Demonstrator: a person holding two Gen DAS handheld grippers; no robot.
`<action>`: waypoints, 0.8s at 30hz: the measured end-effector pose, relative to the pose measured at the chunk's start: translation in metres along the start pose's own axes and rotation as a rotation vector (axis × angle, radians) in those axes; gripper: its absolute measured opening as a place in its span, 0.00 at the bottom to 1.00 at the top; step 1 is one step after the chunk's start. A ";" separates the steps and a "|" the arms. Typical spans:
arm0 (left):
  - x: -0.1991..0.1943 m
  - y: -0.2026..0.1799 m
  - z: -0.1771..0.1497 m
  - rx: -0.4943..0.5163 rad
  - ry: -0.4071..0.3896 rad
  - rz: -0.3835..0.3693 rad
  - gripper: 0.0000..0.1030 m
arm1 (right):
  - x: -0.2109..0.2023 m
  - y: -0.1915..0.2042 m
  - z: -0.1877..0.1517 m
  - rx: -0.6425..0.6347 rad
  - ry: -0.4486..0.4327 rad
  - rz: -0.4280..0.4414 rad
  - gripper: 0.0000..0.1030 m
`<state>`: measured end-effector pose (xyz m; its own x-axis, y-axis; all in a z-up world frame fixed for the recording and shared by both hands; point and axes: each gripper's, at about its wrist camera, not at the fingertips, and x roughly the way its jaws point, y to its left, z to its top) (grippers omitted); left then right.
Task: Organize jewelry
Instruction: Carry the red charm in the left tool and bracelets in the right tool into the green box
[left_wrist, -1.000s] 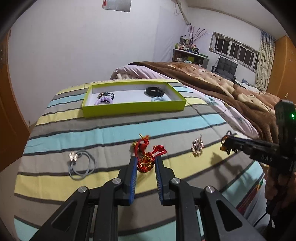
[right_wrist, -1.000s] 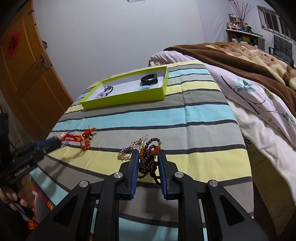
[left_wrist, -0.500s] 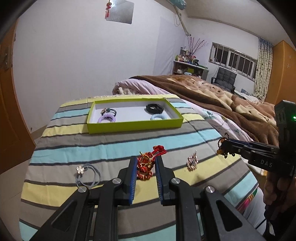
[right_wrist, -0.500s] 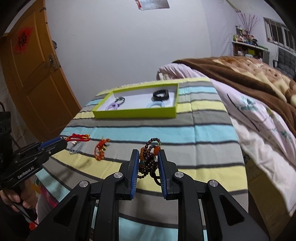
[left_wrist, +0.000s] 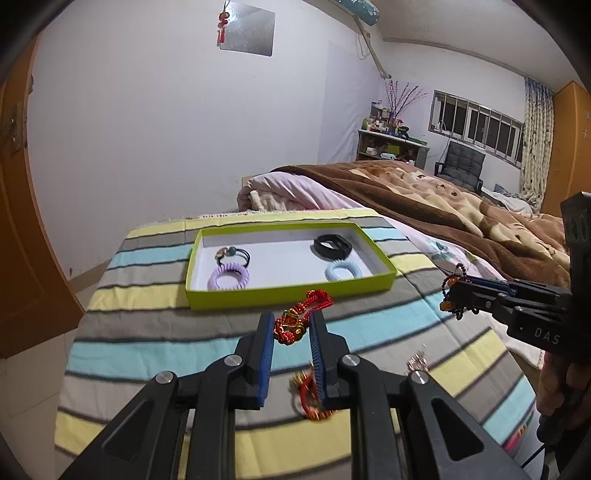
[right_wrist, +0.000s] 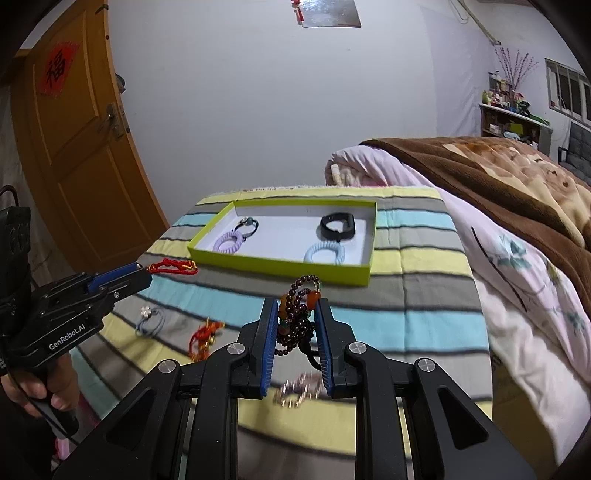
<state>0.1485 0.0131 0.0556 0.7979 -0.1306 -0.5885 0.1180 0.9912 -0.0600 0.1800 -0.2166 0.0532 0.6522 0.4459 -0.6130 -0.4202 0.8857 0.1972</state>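
Left gripper (left_wrist: 291, 328), at lower centre of its own view, is clamped on the red knotted bracelet (left_wrist: 301, 318); right gripper (right_wrist: 295, 317), lower centre of its view, pinches the dark bead bracelet (right_wrist: 297, 314). Both pieces hang clear of the bed, short of the green tray (left_wrist: 291, 290) at mid-frame.

Handling: you should expect each piece to be light and limp. The cord is soft and will not slip; the beads are hard, round and likely to roll between the pads, so take hold across a bunched section, as shown, not a single strand.

Surface: the striped blanket (left_wrist: 155, 321) is soft and yielding. A second red charm (left_wrist: 310, 391), a sparkly clip (right_wrist: 299, 389) and a grey hair tie (right_wrist: 149, 319) lie on it, blurred. The tray's white floor holds four bands.

Room: white wall above, orange door (right_wrist: 77, 147) at upper left, brown quilt (right_wrist: 498, 173) at right.
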 end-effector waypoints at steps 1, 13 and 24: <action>0.005 0.002 0.004 0.000 0.000 0.003 0.18 | 0.004 -0.001 0.004 -0.002 0.001 -0.001 0.20; 0.075 0.026 0.046 -0.005 0.018 0.045 0.18 | 0.063 -0.018 0.048 -0.023 0.021 -0.021 0.20; 0.144 0.046 0.061 -0.044 0.078 0.060 0.18 | 0.134 -0.039 0.060 -0.032 0.137 -0.083 0.20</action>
<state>0.3050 0.0381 0.0171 0.7543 -0.0707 -0.6527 0.0440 0.9974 -0.0573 0.3219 -0.1833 0.0091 0.5944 0.3476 -0.7251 -0.3898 0.9133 0.1182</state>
